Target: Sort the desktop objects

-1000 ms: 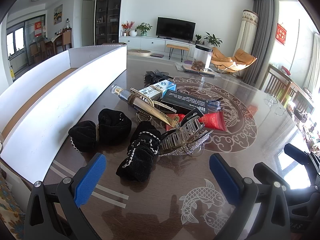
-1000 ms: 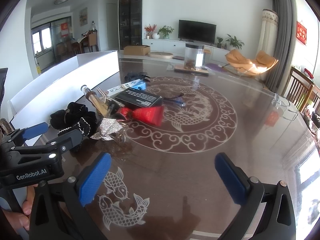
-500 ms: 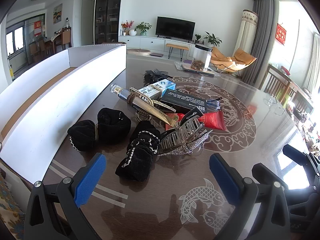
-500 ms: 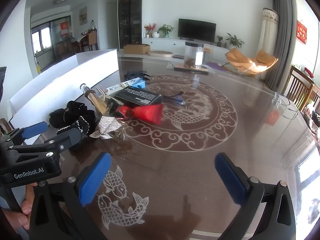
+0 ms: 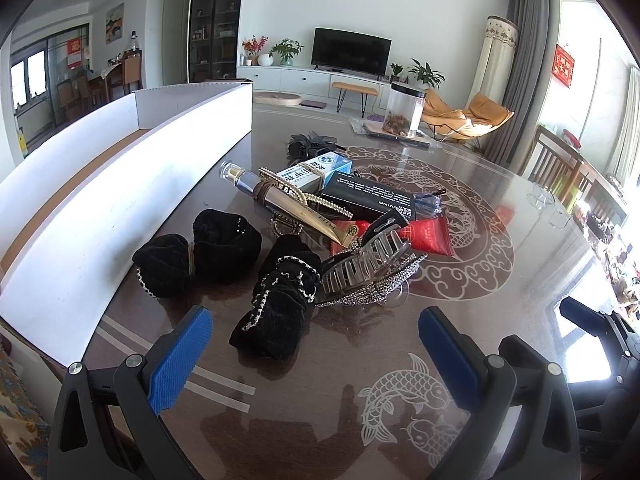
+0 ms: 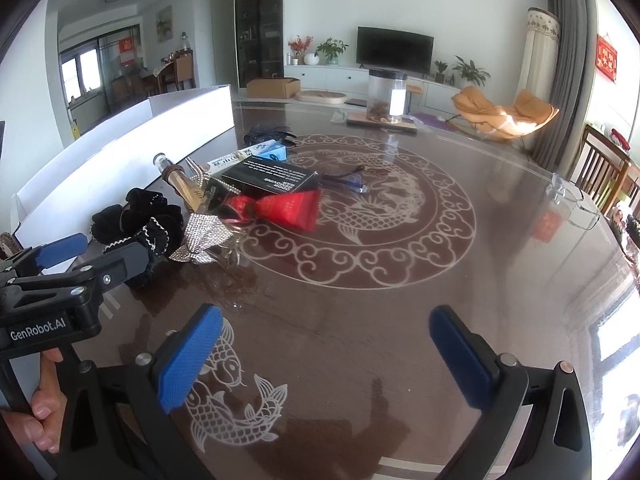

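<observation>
Your left gripper [image 5: 310, 354]: jaws wide apart, empty, low over counter [image 5: 320, 420]. Little changed over last second: pile sits slightly nearer, so you're creeping in; nothing sorted yet. Black velvet scrunchie [image 5: 280, 312] lies just ahead between blue pads, closest candidate. Beyond it, touching: rhinestone claw clip [image 5: 372, 268], red pouch [image 5: 424, 236], gold tube [image 5: 296, 212], black box [image 5: 372, 200]. White box [image 5: 132, 200] runs along left, empty, likely destination. Your right gripper [image 6: 324, 358]: jaws apart, empty, over bare counter, pile well off to its left.
</observation>
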`<state>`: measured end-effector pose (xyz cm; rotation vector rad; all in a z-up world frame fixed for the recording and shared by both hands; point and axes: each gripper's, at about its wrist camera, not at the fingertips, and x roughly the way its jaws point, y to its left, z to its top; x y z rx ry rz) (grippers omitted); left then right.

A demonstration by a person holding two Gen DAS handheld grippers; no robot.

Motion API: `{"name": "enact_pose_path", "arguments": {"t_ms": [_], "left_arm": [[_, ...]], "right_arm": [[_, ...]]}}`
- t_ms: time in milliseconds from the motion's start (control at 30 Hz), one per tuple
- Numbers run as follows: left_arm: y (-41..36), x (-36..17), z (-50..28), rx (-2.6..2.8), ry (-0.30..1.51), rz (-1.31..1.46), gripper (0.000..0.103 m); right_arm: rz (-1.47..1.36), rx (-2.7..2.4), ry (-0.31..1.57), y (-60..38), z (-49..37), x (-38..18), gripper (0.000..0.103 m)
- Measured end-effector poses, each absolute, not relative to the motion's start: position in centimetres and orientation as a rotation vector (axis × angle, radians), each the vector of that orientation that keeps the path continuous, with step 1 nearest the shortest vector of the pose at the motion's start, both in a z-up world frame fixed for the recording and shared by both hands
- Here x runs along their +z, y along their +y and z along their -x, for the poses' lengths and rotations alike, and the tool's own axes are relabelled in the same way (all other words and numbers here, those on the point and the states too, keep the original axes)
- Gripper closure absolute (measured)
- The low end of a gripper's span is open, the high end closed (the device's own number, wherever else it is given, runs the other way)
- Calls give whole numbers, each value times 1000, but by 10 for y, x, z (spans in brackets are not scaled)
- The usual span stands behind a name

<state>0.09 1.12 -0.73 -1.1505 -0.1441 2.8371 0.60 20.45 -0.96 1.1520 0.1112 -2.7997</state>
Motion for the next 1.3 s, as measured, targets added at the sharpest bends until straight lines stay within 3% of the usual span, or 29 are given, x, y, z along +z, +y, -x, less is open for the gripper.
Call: {"name": "enact_pose_path", "arguments": {"t_ms": [1300], "left_arm": [[9,-10,1,2823,-145,1179,0]], "right_arm": [[-1346,-2665,192,203,13,-51,0]]}}
